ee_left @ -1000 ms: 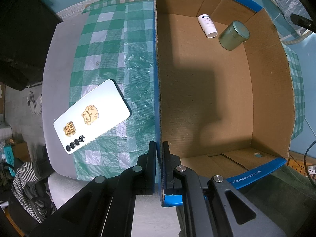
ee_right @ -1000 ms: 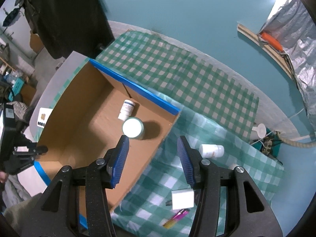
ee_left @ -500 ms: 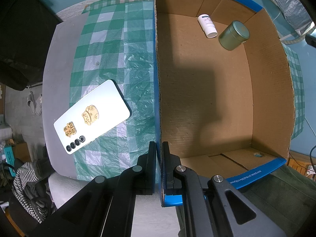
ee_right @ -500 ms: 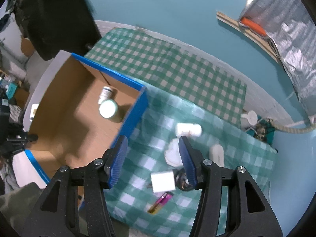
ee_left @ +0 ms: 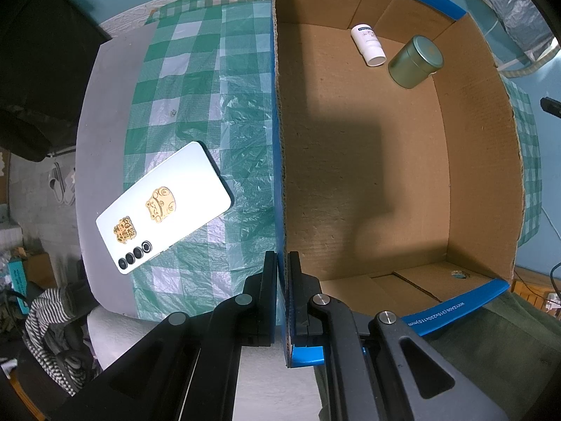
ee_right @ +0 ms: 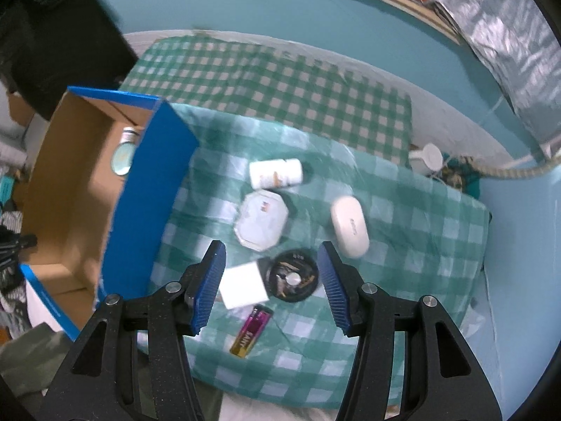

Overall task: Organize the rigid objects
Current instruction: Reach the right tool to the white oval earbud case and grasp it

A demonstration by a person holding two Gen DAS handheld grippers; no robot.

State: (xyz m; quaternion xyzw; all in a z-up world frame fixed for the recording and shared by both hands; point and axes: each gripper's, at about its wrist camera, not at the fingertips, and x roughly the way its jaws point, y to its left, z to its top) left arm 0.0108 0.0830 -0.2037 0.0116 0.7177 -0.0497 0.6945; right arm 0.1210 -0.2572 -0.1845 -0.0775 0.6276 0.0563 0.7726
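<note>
1. The left tongs point straight down and are clamped on the near left wall of the cardboard box, one finger outside the wall and one inside.
2. The box is open-topped, blue outside and brown inside. It stands on a surface covered by a green-and-white checked cloth.
3. In the far corner of the box a white pill bottle lies on its side, and a green round tin stands just beside it.
4. Outside the box, to its left in the left wrist view, a white smartphone lies face down on the cloth, with gold stickers on its back.
5. The right tongs stand apart, nothing between the blue pads, above a cluster of things to the right of the box.
6. Below them lie a white square block, touching a black round tin, and a magenta lighter nearer the camera.
7. Farther off lie a white octagonal container, a white pill bottle on its side, and a white oval case to the right.
</note>
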